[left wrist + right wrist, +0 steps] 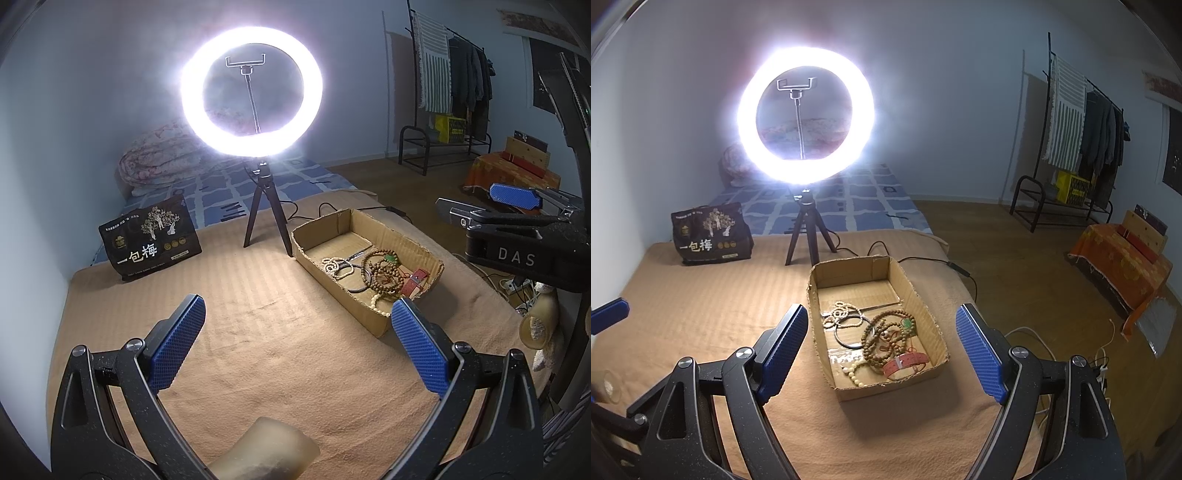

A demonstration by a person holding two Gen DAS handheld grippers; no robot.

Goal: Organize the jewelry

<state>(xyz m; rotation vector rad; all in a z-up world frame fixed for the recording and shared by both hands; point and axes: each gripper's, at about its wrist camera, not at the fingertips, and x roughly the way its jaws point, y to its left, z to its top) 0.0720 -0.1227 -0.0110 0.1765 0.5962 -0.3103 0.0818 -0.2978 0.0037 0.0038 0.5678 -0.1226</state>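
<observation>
Two hand-held claws hover over a tan blanket (701, 295), both with blue pads spread wide and gripping nothing. The right claw (882, 350) frames a shallow cardboard box (923, 306), which sits just ahead between its fingers. From the left claw (295, 343), the same box (406, 240) lies ahead and to the right. Inside the box: brown bead strings (886, 332), a pale bead string (842, 312), a dark bangle (849, 341), a red band (907, 363). Behind stand a glowing ring lamp (807, 114) and a black bag (709, 232).
</observation>
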